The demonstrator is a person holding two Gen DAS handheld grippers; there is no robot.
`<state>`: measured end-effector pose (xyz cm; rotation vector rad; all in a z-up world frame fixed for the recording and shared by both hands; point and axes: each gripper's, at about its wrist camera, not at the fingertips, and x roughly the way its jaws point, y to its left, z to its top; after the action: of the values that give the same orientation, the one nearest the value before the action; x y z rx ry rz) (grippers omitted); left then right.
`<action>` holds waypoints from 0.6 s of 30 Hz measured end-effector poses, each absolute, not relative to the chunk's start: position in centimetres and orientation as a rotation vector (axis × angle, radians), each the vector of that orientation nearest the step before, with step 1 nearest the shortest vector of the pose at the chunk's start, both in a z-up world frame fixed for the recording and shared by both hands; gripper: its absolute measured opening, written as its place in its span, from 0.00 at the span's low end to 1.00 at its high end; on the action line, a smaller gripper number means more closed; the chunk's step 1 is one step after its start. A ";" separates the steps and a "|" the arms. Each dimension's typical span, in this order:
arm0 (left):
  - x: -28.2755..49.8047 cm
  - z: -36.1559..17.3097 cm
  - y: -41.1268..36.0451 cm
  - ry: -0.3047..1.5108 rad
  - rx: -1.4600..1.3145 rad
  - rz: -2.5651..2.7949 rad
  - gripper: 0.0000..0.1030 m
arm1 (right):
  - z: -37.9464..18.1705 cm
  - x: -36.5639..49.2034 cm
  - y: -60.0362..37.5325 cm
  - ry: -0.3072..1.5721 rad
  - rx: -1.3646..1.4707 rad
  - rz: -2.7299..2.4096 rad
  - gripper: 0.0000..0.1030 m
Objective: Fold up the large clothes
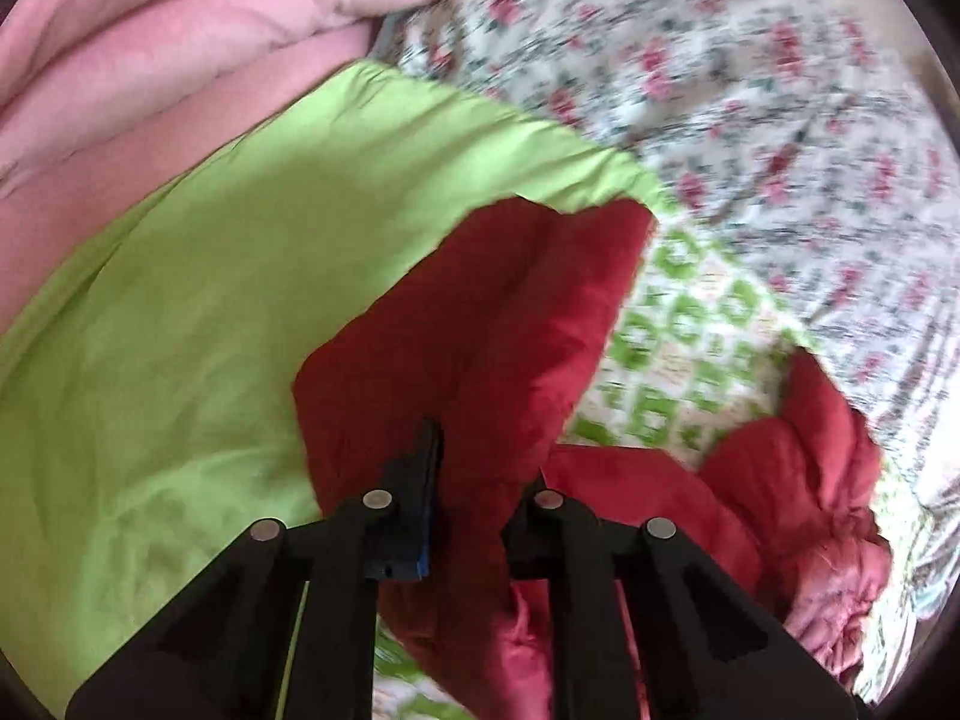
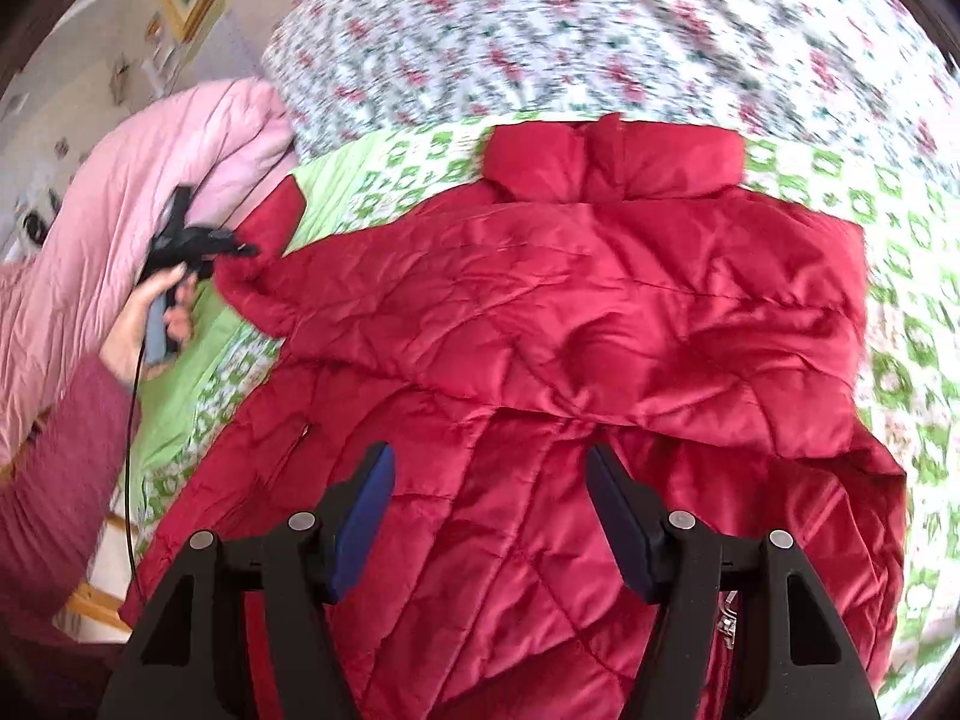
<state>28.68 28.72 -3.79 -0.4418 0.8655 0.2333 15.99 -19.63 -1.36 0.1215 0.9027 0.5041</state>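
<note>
A red quilted jacket (image 2: 570, 312) lies spread on the bed, collar (image 2: 612, 156) at the far side. My right gripper (image 2: 489, 480) is open and empty, hovering over the jacket's lower middle. My left gripper (image 2: 240, 249) shows at the left of the right wrist view, shut on the jacket's sleeve end and holding it up. In the left wrist view the red sleeve (image 1: 480, 324) fills the space between the fingers of the left gripper (image 1: 480, 462); only the left finger (image 1: 414, 492) shows, the right one is hidden by fabric.
A green patterned sheet (image 2: 900, 240) lies under the jacket. A plain green cloth (image 1: 210, 300) and a pink quilt (image 1: 150, 60) lie to the left. A floral bedspread (image 2: 600, 30) covers the far side. The bed's left edge (image 2: 114, 540) shows, with floor beyond.
</note>
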 end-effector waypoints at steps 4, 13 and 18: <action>26.7 -1.5 25.8 0.783 -0.451 0.134 0.10 | -1.2 16.1 -21.4 0.898 0.172 0.475 0.65; 24.5 3.7 17.3 0.631 -0.507 -0.175 0.10 | -1.1 15.6 -23.2 0.885 0.212 0.457 0.65; 24.4 4.9 11.1 0.618 -0.454 -0.339 0.10 | -1.2 15.5 -23.8 0.881 0.241 0.457 0.65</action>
<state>24.43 11.10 4.85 -0.4543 0.6183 -0.3394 15.52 -23.76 -1.19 0.2413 0.8808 0.4568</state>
